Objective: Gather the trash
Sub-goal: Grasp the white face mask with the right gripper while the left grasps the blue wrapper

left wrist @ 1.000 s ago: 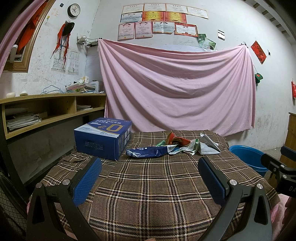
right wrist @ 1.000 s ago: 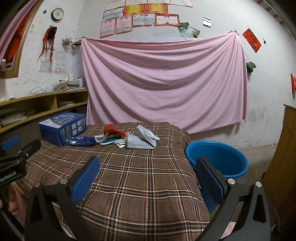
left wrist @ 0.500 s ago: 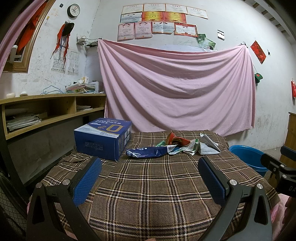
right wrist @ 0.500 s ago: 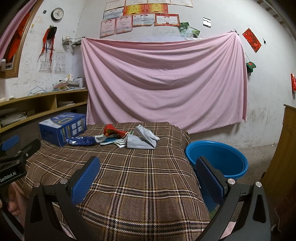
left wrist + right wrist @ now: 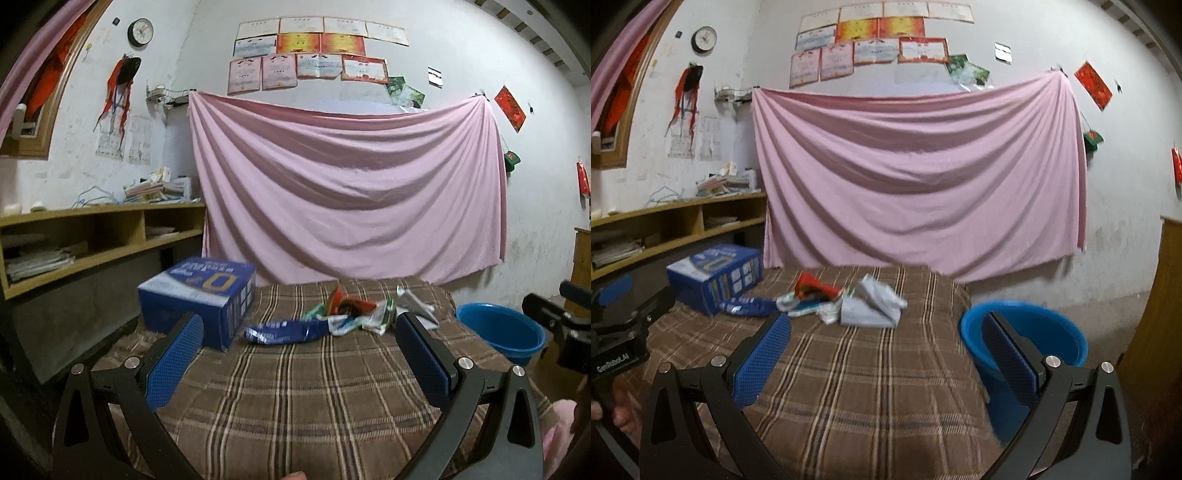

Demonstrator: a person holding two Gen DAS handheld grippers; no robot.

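A pile of trash lies at the far middle of the plaid-covered table [image 5: 295, 387]: a long dark blue wrapper [image 5: 284, 331], a red wrapper [image 5: 347, 301], green-white wrappers [image 5: 380, 317] and a crumpled grey-white bag [image 5: 871, 306]. In the right wrist view the blue wrapper [image 5: 748, 306] lies left of the red wrapper [image 5: 812, 286]. My left gripper [image 5: 299, 354] is open and empty, above the table short of the pile. My right gripper [image 5: 886, 354] is open and empty near the table's right side.
A blue cardboard box [image 5: 201, 301] stands at the table's far left. A blue plastic basin [image 5: 1027, 343] sits on the floor right of the table. A wooden shelf [image 5: 92, 236] runs along the left wall. A pink sheet [image 5: 347, 184] hangs behind.
Both grippers have moved forward and tilted upward; the trash pile and box look closer and lower in view. Both jaws stay open and empty.
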